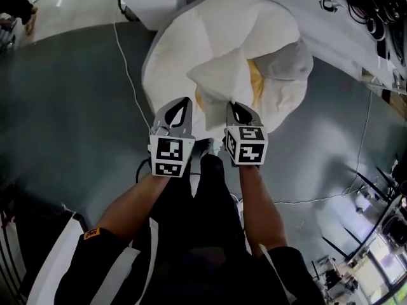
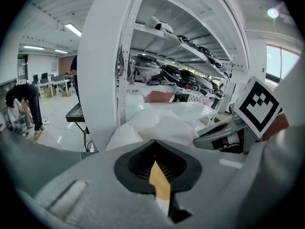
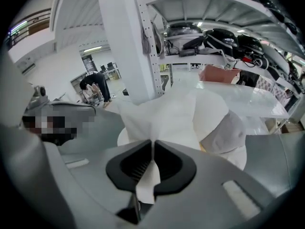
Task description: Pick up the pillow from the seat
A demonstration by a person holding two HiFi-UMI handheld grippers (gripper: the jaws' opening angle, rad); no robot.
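both grips are made, so the pick looks mostly done. the left gripper (image 1: 181, 107) is clamped on a yellowish corner of the pillow (image 1: 224, 75); the left gripper view shows a tab of that cloth pinched between its closed jaws. the right gripper (image 1: 239, 110) is closed on white pillow cloth just beside it, its pads pressing on a fold. the pillow hangs from these two pinches over the near edge of the seat (image 1: 184, 30), its bulk bunched and drooping away from the person. whether its far end rests on the seat i cannot tell. what seems left: raise it fully clear and keep the thin cloth from slipping.
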